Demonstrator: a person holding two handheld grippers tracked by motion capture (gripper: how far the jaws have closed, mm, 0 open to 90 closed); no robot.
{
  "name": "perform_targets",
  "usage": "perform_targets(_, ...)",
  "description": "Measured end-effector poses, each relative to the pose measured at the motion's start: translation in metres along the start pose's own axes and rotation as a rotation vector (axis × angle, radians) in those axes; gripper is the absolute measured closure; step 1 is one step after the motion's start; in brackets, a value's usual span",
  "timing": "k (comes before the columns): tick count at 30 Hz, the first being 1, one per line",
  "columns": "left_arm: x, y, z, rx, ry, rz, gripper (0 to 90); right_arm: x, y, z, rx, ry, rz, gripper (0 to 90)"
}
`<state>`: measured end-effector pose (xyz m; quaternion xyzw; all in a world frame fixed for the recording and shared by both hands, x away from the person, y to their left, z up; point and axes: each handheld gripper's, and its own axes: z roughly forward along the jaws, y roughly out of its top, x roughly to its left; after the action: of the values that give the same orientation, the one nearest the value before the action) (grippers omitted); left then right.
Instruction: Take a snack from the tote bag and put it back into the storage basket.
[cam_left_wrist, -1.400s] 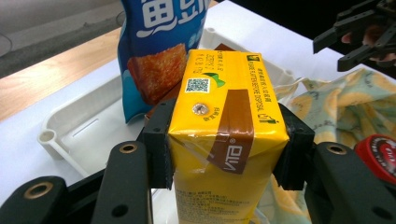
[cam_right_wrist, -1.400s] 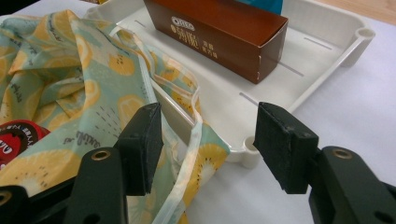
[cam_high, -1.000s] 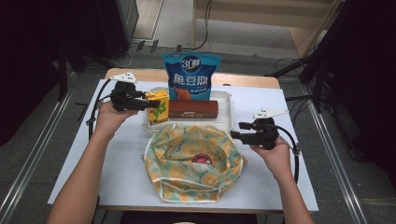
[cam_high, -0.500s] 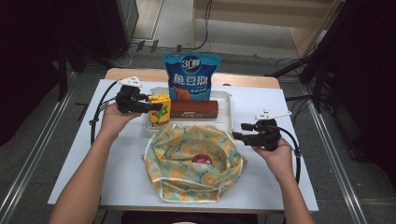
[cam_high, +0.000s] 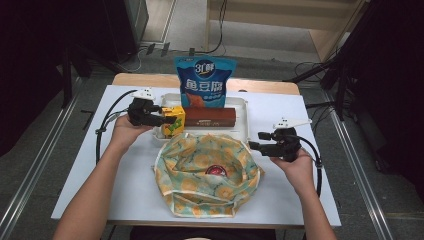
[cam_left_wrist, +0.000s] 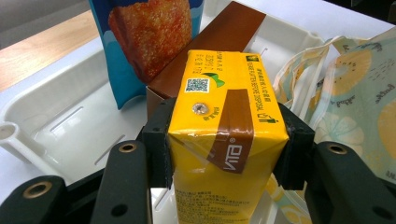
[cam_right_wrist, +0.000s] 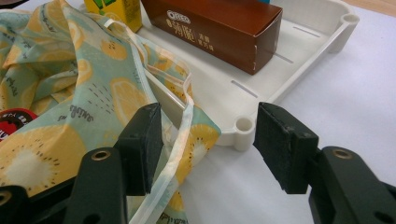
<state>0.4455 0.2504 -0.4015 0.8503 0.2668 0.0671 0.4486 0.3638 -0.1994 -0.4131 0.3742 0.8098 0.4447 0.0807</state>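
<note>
Two tools are in play, and from the high view the left tool (cam_high: 159, 118) is clamped on the yellow juice carton (cam_high: 172, 121) at the near-left corner of the white tray (cam_high: 243, 107), while the right tool (cam_high: 256, 146) hovers by the right rim of the lemon-print bag (cam_high: 197, 185) on the desk (cam_high: 125, 175); a blue snack pouch (cam_high: 203, 82) and a brown box (cam_high: 210, 117) sit in the tray behind. Over to the left gripper view: both pads squeeze the carton's sides, grip square and firm, carton upright beside the brown box (cam_left_wrist: 205, 51), with the bag (cam_left_wrist: 355, 93) just off to the right. Right gripper view now: jaws spread wide and gripping nothing, one on each side of the bag's edge strap (cam_right_wrist: 180, 135), tray corner (cam_right_wrist: 243, 126) just beyond. My read: the carton is being picked for packing. Next call is a clean lift clear of the tray wall, across to the bag's mouth, with the right tool pinching that rim to hold it wide.
</note>
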Motion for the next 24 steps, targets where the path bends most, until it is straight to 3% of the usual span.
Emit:
perform_targets(7, 0.001, -0.005, -0.004, 0.022, -0.021, 0.001, 50.4, 0.000, 0.000, 0.000, 0.001, 0.000, 0.000, 42.4)
perform_targets(17, 0.003, -0.011, -0.009, 0.058, -0.050, -0.030, 48.2, -0.001, 0.001, 0.001, 0.003, -0.001, -0.003, 42.4)
perform_targets(24, -0.005, -0.015, -0.011, 0.081, 0.008, 0.008, 39.2, -0.001, 0.002, 0.003, 0.003, 0.003, -0.007, 42.4)
